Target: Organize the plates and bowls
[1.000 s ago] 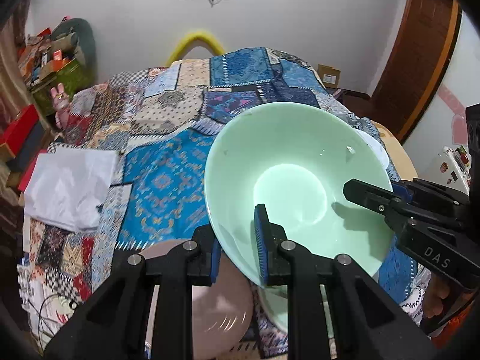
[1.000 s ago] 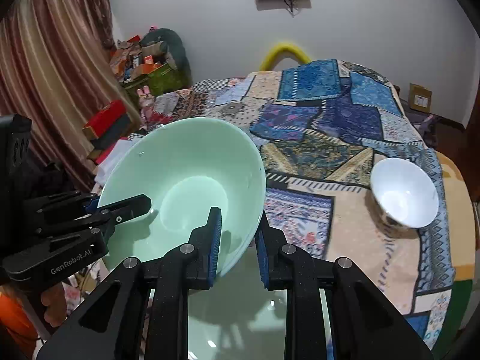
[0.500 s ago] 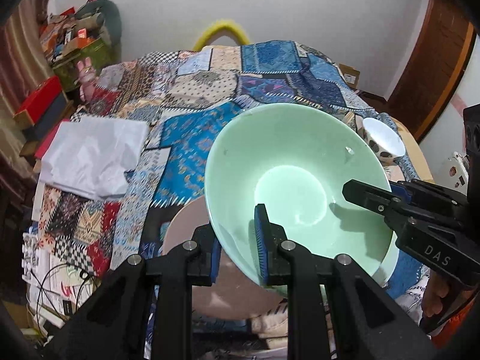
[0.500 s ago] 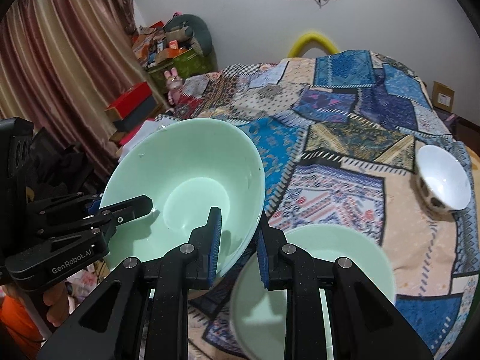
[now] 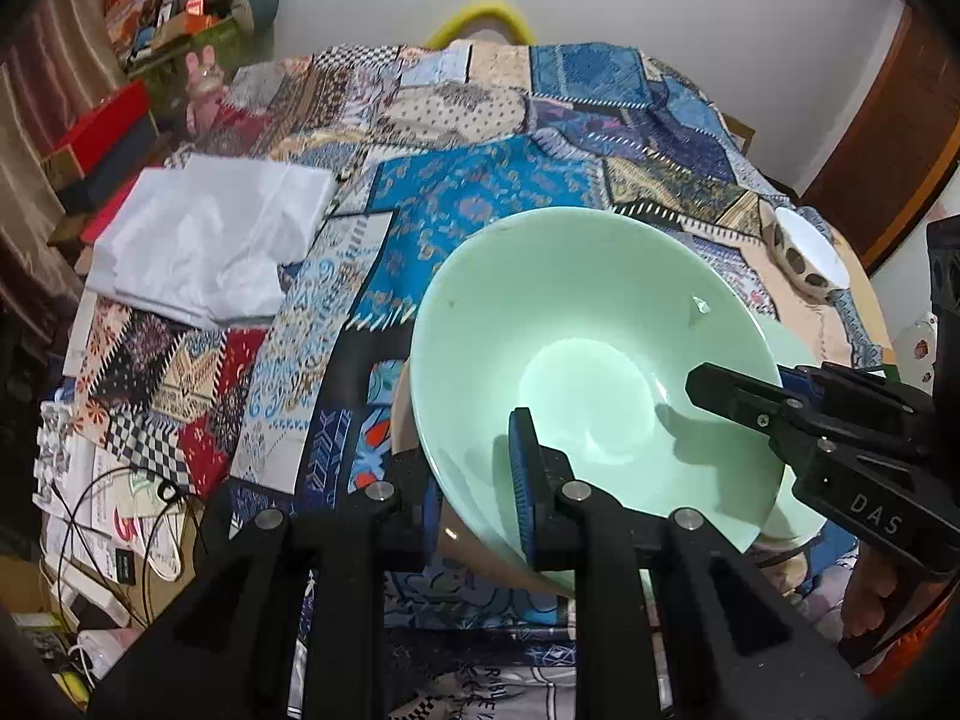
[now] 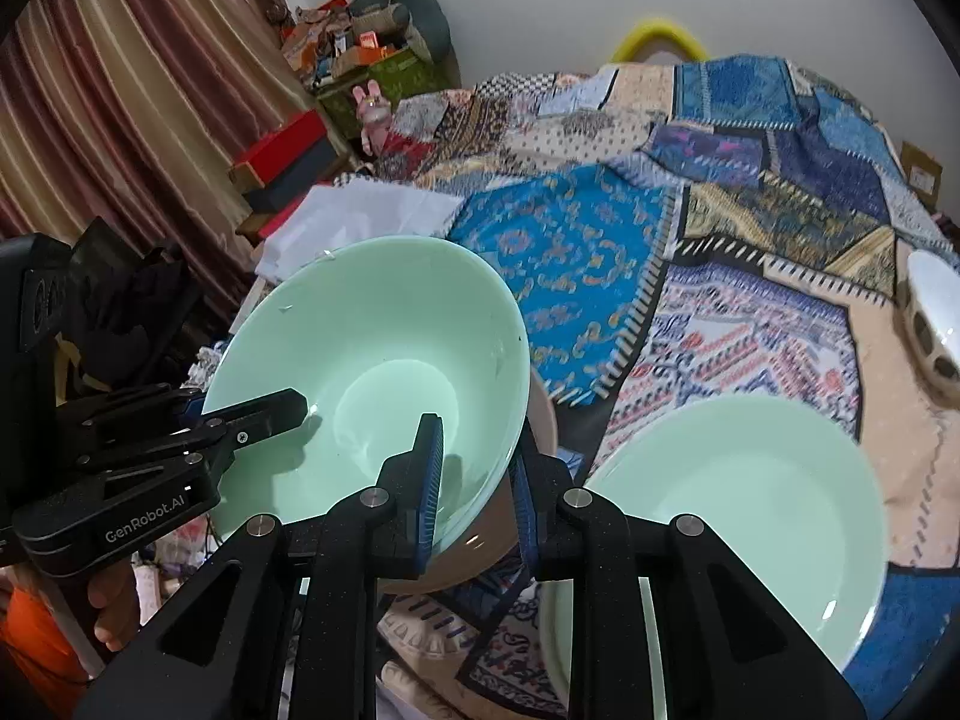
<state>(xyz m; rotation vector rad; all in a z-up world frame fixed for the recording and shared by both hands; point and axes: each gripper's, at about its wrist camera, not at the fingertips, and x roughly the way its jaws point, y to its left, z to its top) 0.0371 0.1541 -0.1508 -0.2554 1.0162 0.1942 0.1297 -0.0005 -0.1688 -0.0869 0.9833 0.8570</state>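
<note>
A large mint-green bowl (image 5: 576, 312) is held in the air by both grippers. My left gripper (image 5: 474, 480) is shut on its near rim. My right gripper (image 6: 474, 474) is shut on the opposite rim, seen in the right wrist view (image 6: 372, 324). Under the bowl lies a pinkish-brown plate (image 6: 480, 534), mostly hidden. A second mint-green bowl (image 6: 750, 498) sits on the patchwork cloth to the right. A small white patterned bowl (image 6: 933, 312) stands further right, also in the left wrist view (image 5: 810, 255).
A patchwork cloth (image 5: 510, 180) covers the round table. A white folded cloth (image 5: 210, 240) lies at the left. Red boxes (image 6: 282, 144) and clutter stand by the curtain. Cables and papers (image 5: 120, 492) lie below the table's left edge.
Both grippers carried the green bowl up and to the left, away from the second green bowl. It now hangs over the pinkish-brown plate. The grips have not changed.
</note>
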